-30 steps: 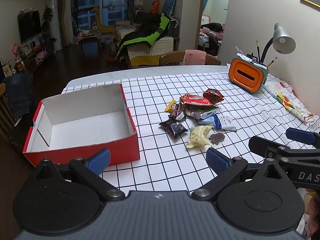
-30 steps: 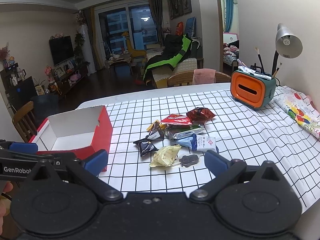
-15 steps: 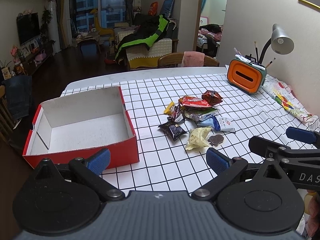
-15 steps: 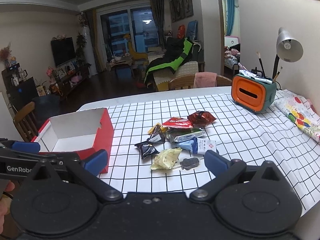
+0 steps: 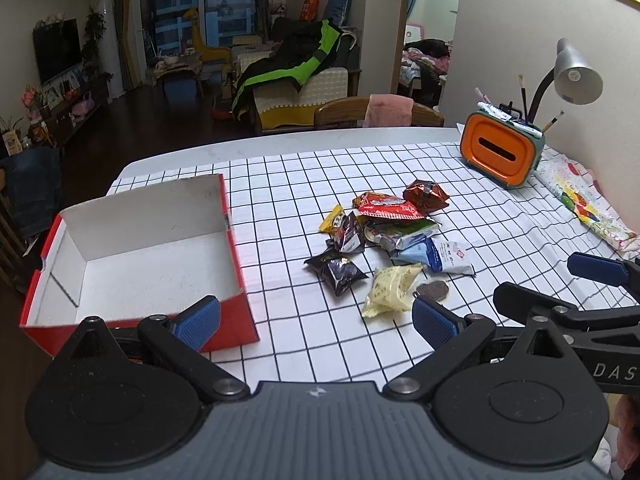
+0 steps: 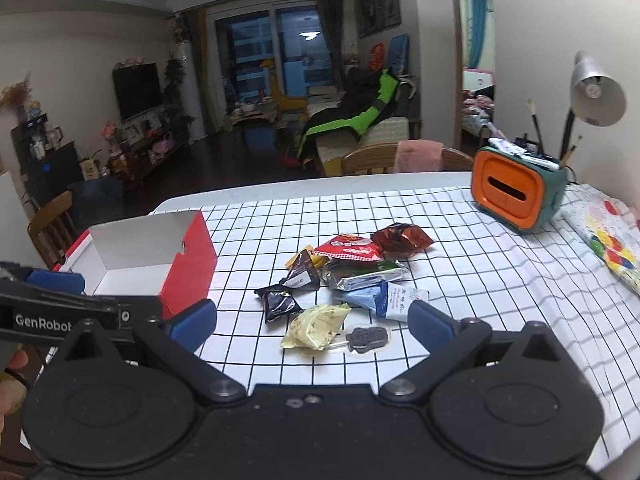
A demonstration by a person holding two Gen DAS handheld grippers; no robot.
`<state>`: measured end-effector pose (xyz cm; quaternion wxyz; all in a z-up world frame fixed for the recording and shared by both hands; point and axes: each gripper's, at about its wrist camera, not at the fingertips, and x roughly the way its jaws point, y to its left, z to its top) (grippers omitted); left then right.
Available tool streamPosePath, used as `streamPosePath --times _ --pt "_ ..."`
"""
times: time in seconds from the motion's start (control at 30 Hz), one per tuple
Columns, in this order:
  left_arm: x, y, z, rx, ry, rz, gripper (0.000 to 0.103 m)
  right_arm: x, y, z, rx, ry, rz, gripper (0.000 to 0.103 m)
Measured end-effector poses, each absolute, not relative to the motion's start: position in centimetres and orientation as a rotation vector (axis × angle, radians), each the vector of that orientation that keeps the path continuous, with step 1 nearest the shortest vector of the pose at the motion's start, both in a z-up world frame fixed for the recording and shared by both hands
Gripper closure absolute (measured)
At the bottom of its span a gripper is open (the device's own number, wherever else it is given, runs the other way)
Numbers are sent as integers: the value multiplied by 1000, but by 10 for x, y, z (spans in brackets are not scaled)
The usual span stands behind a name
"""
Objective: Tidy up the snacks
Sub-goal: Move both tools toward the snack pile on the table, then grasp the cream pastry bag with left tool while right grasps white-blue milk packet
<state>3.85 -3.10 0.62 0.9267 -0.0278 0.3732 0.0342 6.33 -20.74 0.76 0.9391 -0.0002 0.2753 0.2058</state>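
A pile of several snack packets (image 5: 384, 240) lies mid-table on the checked cloth; it also shows in the right wrist view (image 6: 344, 280). A pale yellow packet (image 5: 390, 288) and a dark cookie-shaped piece (image 5: 432, 290) lie nearest me. An empty red box with a white inside (image 5: 136, 256) stands left of the pile, also seen in the right wrist view (image 6: 160, 256). My left gripper (image 5: 316, 320) is open and empty above the near table edge. My right gripper (image 6: 312, 322) is open and empty, just short of the yellow packet (image 6: 316, 326).
An orange and green pen holder (image 5: 500, 152) and a grey desk lamp (image 5: 576, 76) stand at the back right. A colourful folded cloth (image 5: 580, 204) lies along the right edge. A wooden chair (image 5: 380, 112) is behind the table.
Both grippers have risen and tilted slightly, so the table scene sits a little lower and farther in view. Both stay open. The snacks and box have not moved.
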Motion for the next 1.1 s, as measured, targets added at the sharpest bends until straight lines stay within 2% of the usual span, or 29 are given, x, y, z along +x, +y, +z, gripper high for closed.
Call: streamPosePath --times 0.2,0.47,0.8,1.1 --pt "69 -43 -9 -57 827 63 0 99 -223 -13 -29 593 481 5" --pt "114 -65 -33 -43 876 10 0 155 -243 -54 -220 674 545 8" --pt "170 -82 -65 -56 938 -17 2 244 -260 -95 -385 733 697 16" --pt "216 -88 -106 -77 1099 -86 18 293 -255 -120 -559 777 925 23"
